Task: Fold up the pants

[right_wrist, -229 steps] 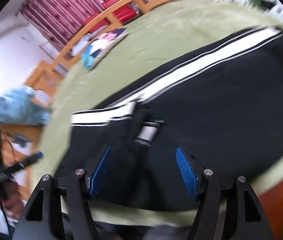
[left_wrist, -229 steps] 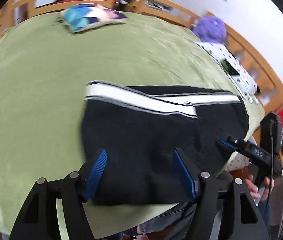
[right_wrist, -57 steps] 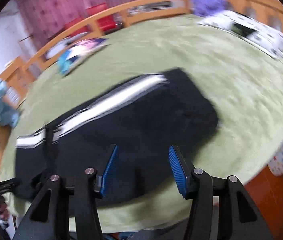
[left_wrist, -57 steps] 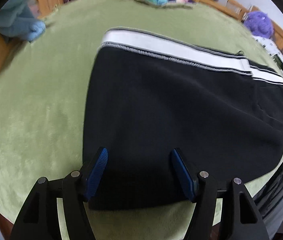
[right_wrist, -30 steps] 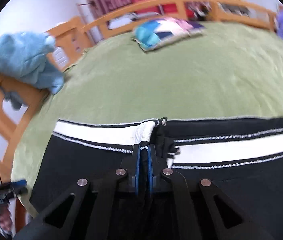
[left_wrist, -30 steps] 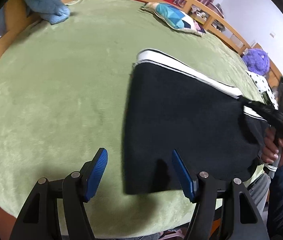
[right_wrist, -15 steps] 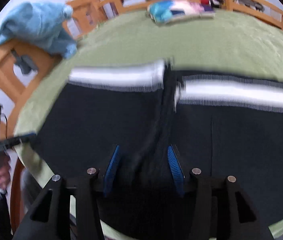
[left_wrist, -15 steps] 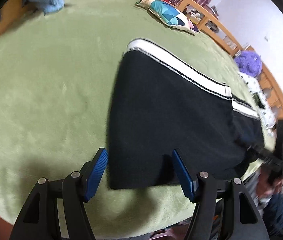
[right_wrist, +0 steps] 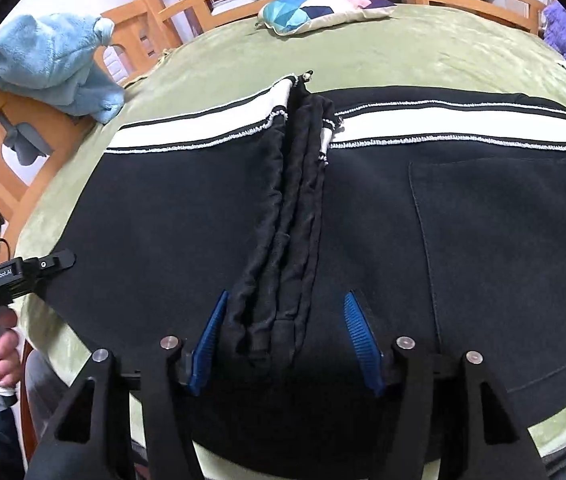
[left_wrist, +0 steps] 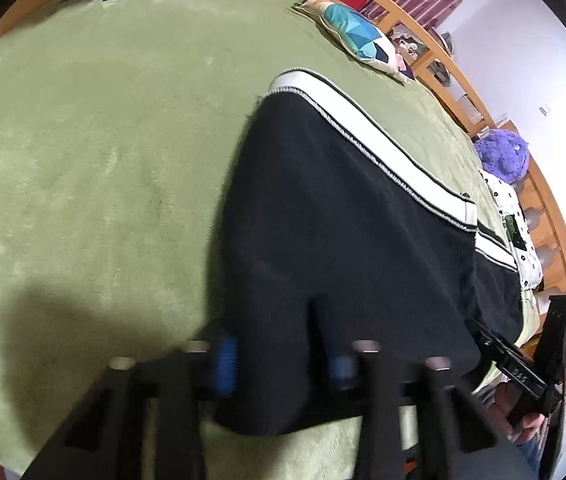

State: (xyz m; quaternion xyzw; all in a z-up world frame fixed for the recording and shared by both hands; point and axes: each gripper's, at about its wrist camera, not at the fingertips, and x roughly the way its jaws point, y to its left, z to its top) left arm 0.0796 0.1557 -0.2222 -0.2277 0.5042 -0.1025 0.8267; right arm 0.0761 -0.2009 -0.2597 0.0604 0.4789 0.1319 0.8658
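Two handheld grippers work at the near edge of a pair of black pants (right_wrist: 363, 216) spread on a green-covered bed (left_wrist: 83, 140). The left gripper (left_wrist: 283, 368) has just been closing its fingers, which now pinch the near left corner of the fabric, at 6 o'clock in its view (blur hides the exact contact), likely to lift that end for another fold. The right gripper (right_wrist: 285, 340) has just been opening; its fingers stand apart, astride a bunched ridge of cloth where one folded layer ends, touching nothing firmly, so that end seems freshly laid down. The pants are dark and soft, with a white stripe edged in pale stitching running along the far side toward 12 o'clock, and a patch pocket at 3 o'clock.
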